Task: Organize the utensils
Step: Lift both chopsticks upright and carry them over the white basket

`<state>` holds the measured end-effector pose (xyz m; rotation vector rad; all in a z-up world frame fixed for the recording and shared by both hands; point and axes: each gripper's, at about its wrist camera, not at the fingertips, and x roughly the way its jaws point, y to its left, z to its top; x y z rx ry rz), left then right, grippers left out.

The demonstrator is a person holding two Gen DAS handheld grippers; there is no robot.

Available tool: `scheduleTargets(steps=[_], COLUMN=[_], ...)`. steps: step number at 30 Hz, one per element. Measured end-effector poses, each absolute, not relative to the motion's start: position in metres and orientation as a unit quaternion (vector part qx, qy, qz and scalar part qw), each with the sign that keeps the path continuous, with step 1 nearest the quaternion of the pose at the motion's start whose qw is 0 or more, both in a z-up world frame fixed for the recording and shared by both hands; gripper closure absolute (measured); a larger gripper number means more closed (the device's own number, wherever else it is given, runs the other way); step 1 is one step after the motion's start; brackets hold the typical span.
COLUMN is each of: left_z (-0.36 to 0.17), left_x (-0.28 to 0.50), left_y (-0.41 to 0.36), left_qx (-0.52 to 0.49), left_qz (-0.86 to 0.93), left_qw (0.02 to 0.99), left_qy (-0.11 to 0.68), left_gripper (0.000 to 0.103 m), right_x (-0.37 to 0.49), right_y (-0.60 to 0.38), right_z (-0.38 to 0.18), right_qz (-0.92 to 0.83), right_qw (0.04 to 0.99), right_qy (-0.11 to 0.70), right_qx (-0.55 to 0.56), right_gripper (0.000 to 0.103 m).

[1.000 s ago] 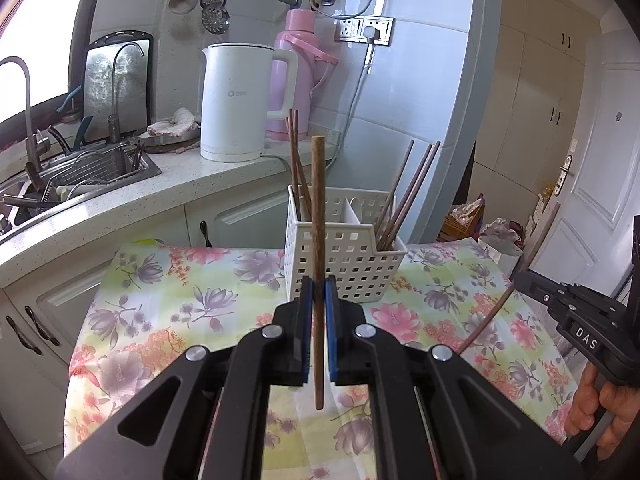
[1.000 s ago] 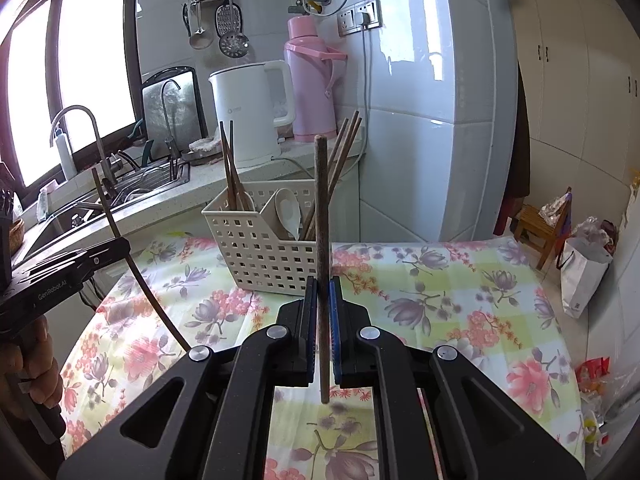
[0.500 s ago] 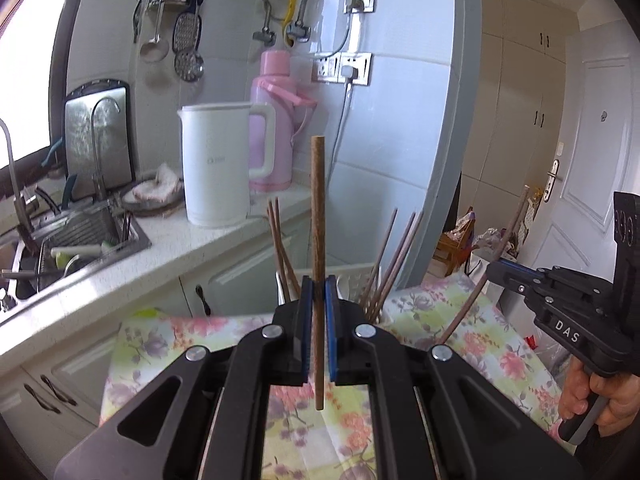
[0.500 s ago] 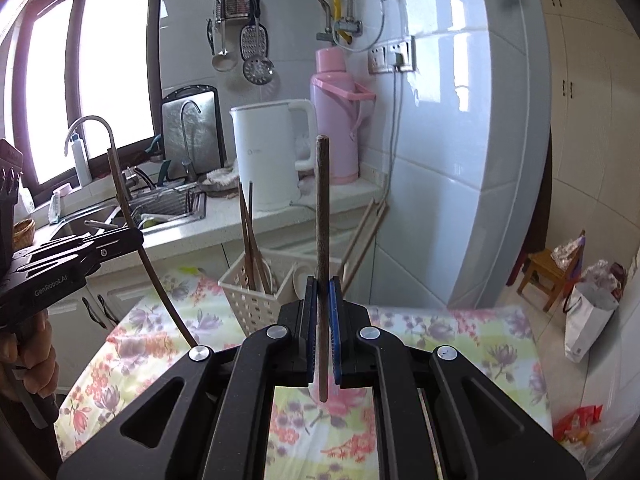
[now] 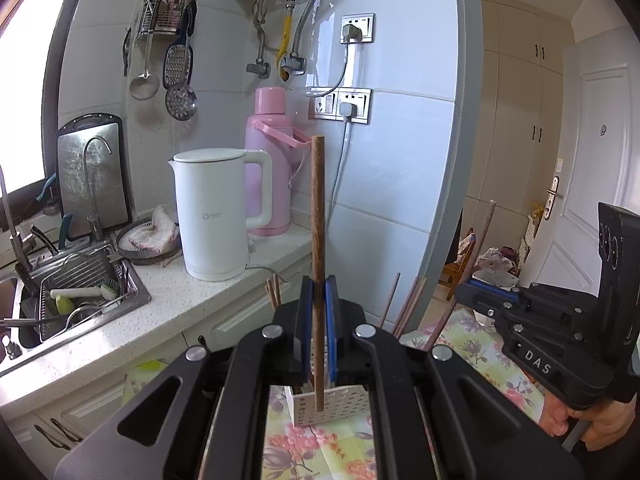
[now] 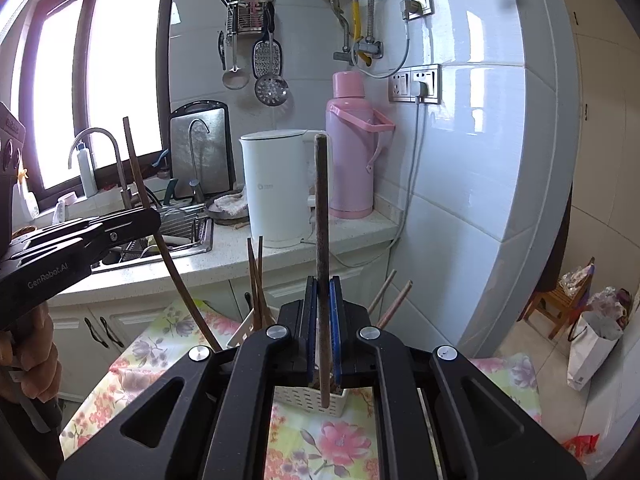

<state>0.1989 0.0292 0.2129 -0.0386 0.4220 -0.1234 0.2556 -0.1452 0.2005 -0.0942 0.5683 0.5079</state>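
Note:
My left gripper (image 5: pixel 319 304) is shut on a brown wooden chopstick (image 5: pixel 318 216) that stands upright between its blue pads. My right gripper (image 6: pixel 322 308) is shut on a darker chopstick (image 6: pixel 321 216), also upright. Both are raised above the white perforated utensil basket (image 5: pixel 332 406), which shows low behind the jaws, also in the right wrist view (image 6: pixel 304 398). Several chopsticks (image 6: pixel 256 280) stand in it. The right gripper shows at the right of the left wrist view (image 5: pixel 472 300); the left gripper shows at the left of the right wrist view (image 6: pixel 152 220).
The basket stands on a floral tablecloth (image 6: pixel 340 440). Behind it runs a counter (image 5: pixel 168 292) with a white kettle (image 5: pixel 216 212), a pink thermos (image 5: pixel 270 160) and a sink (image 5: pixel 76 280) with a dish rack. A tiled pillar (image 6: pixel 472 160) rises at the right.
Both grippers have risen with their chopsticks and come closer over the basket, which has sunk low behind the jaws. The grips are unchanged.

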Motion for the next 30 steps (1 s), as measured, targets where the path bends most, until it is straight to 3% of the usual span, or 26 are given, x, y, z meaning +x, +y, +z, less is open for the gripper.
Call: scheduleTargets(steps=[30], left_z=[0.16], left_x=[0.269], left_y=[0.037], left_qx=[-0.03], left_qz=[-0.042], left_qw=[0.967], left_qy=[0.249], left_gripper=[0.097], right_x=[0.303], right_y=[-0.119], right_z=[0.154], right_qz=[0.249], right_qw=[0.915], right_qy=[0.314], right_qx=[-0.039], right_gripper=[0.096])
